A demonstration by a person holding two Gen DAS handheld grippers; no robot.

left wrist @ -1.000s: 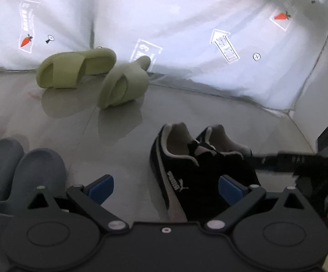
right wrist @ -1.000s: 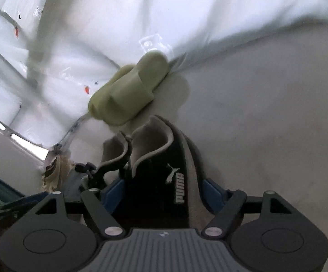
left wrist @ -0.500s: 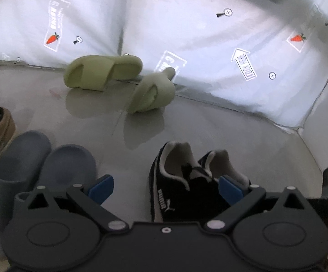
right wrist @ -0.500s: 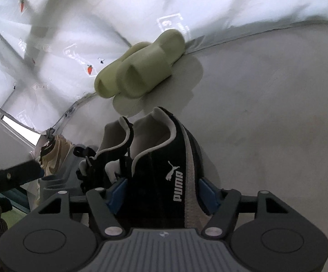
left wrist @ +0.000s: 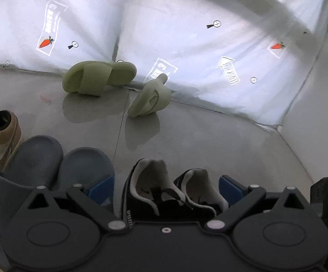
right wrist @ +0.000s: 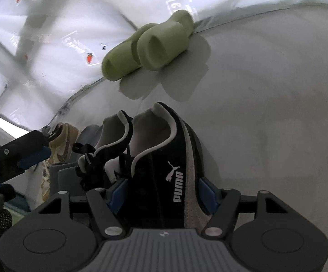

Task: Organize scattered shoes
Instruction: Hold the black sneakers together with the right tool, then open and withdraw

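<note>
floor: glossy grey floor [left wrist: 209, 136], backed by a white printed plastic sheet [left wrist: 186, 34] with carrot marks.
row so far: tan sneakers [left wrist: 3, 140] at far left, grey-blue slides [left wrist: 57, 158] next, black puma sneakers [left wrist: 164, 192] beside them.
still scattered: two olive-green slides [left wrist: 100, 77] by the sheet, one flat, one tipped on edge [left wrist: 151, 98], well apart from the row.
right gripper [right wrist: 161, 192]: blue pads on either side of the outer puma sneaker [right wrist: 164, 158]; actual clamping hard to tell.
left gripper [left wrist: 166, 188]: fingers spread wide, holding nothing, poised over the pair.
step in hand: probably seating the puma pair in the row.
next move: likely release, then reach far for the green slides; the tipped one needs righting.
left view only: whole row and the slides' separate poses.
right view only: grip on the sneaker's side, logo, left gripper at the edge.
</note>
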